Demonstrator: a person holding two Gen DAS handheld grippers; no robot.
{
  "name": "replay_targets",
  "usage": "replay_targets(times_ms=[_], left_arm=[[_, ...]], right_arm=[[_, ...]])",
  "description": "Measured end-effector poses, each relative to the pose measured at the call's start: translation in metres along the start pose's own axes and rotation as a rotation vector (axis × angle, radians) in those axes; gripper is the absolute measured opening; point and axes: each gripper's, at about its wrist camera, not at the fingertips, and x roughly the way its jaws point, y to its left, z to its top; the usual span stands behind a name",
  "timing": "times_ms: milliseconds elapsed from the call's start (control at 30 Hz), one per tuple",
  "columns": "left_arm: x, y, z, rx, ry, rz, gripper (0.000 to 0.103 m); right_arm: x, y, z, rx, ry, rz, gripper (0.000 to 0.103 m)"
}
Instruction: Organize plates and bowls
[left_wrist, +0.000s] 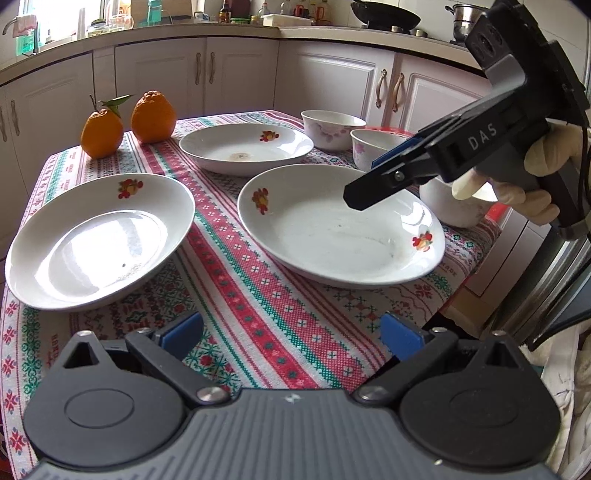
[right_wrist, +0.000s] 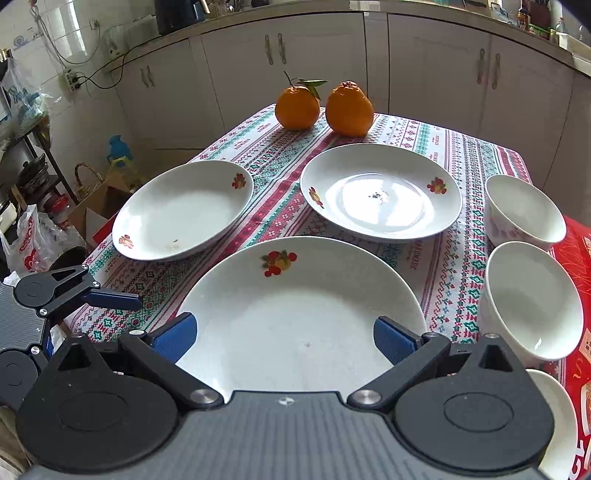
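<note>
Right tongs (right_wrist: 284, 338) spread apart, empty, poised over the near rim of the nearest plate (right_wrist: 303, 314). Left tongs (left_wrist: 291, 341) also apart, empty, above bare tablecloth (left_wrist: 258, 295) between two plates. Three plates lie separate on the counter; bowls (right_wrist: 528, 299) crowd its right edge. Two oranges (right_wrist: 349, 109) occupy the far edge.

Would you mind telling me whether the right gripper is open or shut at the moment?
Open. In the right wrist view the right gripper has its blue pads spread wide over the nearest plate, holding nothing.
</note>
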Motion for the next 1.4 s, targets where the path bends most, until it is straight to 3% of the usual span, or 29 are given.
replay_targets(times_ms=[300,633,1167,1400], left_arm=[[0.021,-0.008,0.006,0.069,0.038,-0.020,0.102],[0.035,-0.016,0.013,0.134,0.027,-0.051,0.102],[0.042,-0.015,0.019,0.143,0.005,-0.143,0.102],[0.043,-0.016,0.020,0.159,-0.004,-0.148,0.102]], right_arm=[[-0.002,-0.018,0.002,0.022,0.018,-0.017,0.103],[0.003,-0.034,0.009,0.027,0.055,-0.064,0.103],[0.036,-0.058,0.023,0.083,0.164,0.016,0.103],[0.044,-0.060,0.026,0.066,0.191,0.043,0.091]])
